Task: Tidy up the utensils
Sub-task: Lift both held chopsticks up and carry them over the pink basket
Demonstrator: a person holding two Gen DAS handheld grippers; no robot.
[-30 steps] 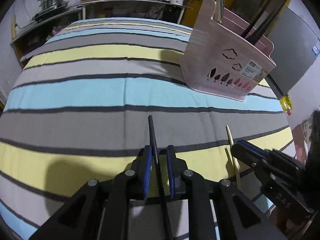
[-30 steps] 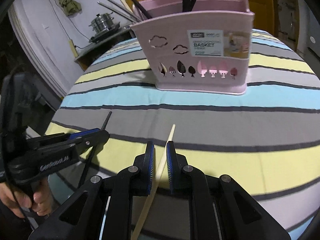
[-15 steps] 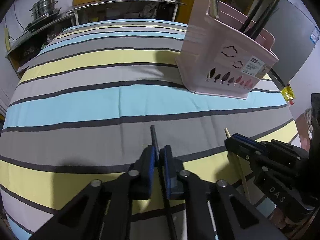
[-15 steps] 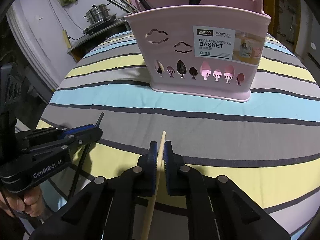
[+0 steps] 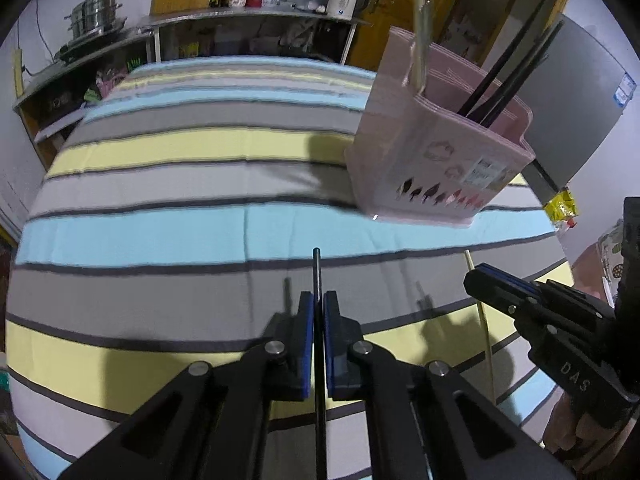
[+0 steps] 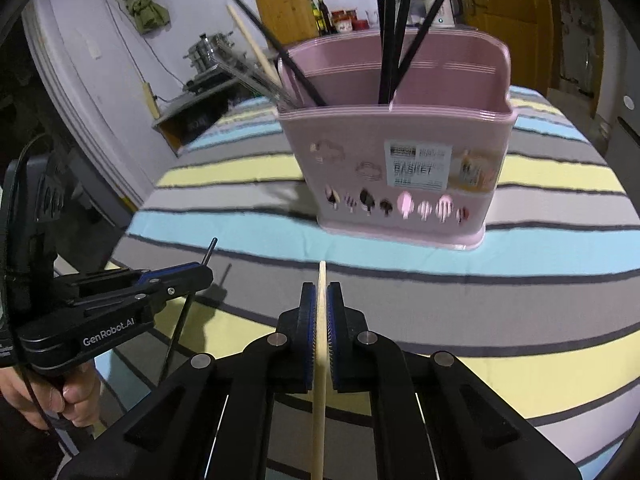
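My left gripper is shut on a black chopstick, held above the striped cloth. It also shows at the left of the right wrist view. My right gripper is shut on a pale wooden chopstick, also lifted. It also shows at the right of the left wrist view. A pink divided chopstick basket stands ahead on the table, in the left wrist view at the upper right. It holds black chopsticks, metal ones and a wooden one.
The table wears a cloth striped in grey, yellow and blue. A counter with pots and bottles stands behind. A grey fridge and a yellow packet are at the right.
Both grippers closed on their chopsticks and lifted them off the cloth, moving up and toward the basket.
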